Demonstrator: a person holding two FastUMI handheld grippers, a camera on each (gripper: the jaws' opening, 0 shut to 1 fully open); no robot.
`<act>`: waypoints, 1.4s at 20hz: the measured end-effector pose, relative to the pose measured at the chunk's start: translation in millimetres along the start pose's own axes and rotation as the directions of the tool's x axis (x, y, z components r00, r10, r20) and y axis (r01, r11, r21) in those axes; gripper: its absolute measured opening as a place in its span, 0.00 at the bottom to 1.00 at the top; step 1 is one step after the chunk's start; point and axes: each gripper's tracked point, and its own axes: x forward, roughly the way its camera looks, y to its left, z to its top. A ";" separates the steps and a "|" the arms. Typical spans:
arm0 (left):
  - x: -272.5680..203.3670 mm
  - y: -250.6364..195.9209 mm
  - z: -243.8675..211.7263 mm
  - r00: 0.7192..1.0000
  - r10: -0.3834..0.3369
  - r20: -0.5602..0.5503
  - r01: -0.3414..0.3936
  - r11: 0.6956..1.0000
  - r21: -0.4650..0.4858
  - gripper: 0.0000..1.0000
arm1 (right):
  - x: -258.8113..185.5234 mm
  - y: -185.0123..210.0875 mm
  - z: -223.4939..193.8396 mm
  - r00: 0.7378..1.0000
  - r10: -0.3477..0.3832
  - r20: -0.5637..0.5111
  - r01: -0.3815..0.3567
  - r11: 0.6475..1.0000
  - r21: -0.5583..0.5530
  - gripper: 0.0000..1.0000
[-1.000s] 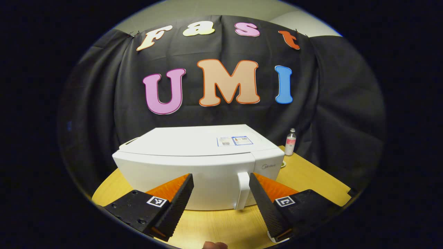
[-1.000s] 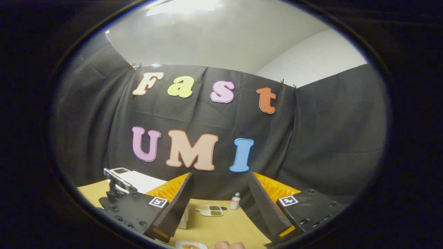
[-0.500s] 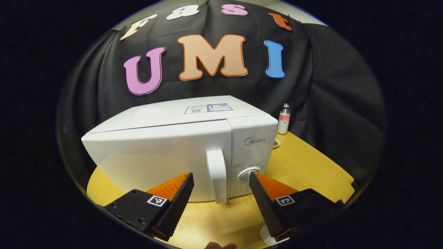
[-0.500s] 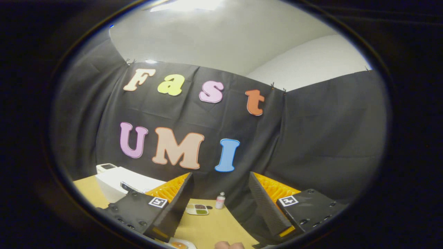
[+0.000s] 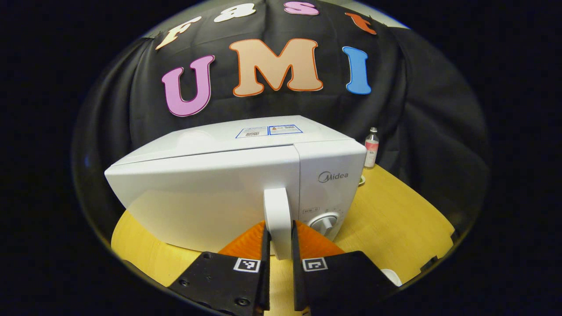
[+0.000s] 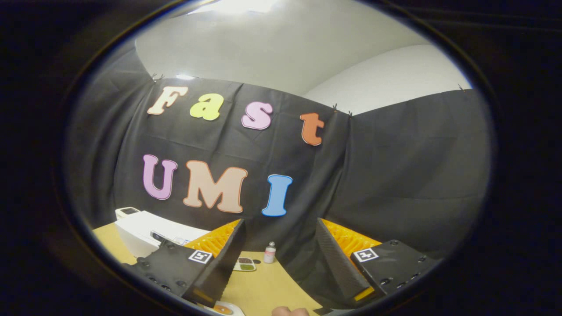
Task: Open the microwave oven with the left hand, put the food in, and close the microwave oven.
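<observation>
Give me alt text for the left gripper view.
The left tool is shut on the door handle of a closed white microwave on a wooden table. A small bottle stands behind it.

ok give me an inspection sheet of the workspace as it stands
surface: round yellow wooden table, bare at the front right.
job's things: white microwave oven, door closed; white upright door handle; white plate with orange food at the table's near edge.
clutter: small clear bottle with pink label behind the oven; small white sectioned dish near it.
grippers: left gripper closed on the door handle, one finger on each side; right gripper open, holding nothing, raised above the table.
cables: nothing seen.
surroundings: black cloth wall, pale ceiling above.
</observation>
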 end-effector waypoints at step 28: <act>-117.1 20.2 -51.1 0.989 -0.148 -0.016 0.149 0.989 0.010 0.00 | 16.1 23.9 -16.5 0.998 0.060 -0.018 -0.059 0.995 0.075 0.96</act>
